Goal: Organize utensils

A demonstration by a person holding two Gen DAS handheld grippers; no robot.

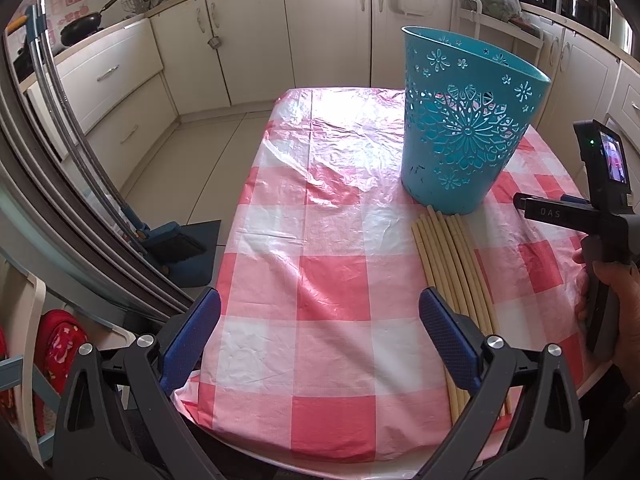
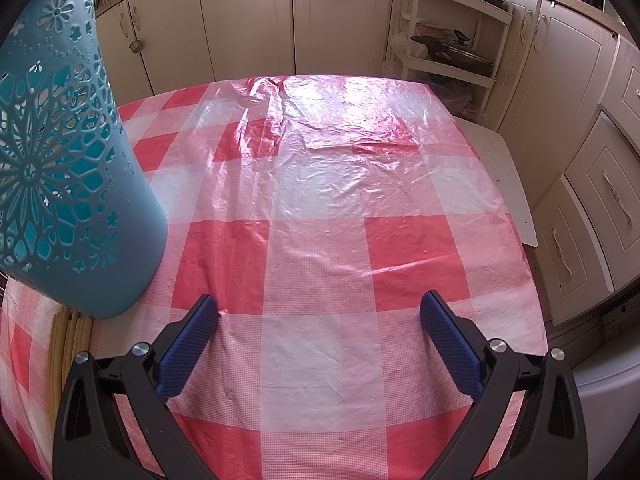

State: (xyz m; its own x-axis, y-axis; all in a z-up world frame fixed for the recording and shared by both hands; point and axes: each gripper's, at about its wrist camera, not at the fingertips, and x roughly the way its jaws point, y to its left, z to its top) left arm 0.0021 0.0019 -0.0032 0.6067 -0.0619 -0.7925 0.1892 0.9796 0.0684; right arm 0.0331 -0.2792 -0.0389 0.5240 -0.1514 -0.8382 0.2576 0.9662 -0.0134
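Jaws released, both grippers; chopsticks [image 1: 452, 264] touch teal basket [image 1: 468, 120]; right gripper [image 1: 560, 210] reads "OAS".

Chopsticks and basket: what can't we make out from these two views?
- Chopsticks: near ends hidden behind the left gripper's finger in the left wrist view; exact count unclear.
- Chopsticks, right wrist view: mostly covered by the basket and the right gripper.
- Teal basket: floor of its inside not visible; left side cut off by the right wrist view's edge.

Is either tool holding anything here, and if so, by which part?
Nothing is held. The left tool and right tool are both open; the chopsticks lie untouched beside the basket.
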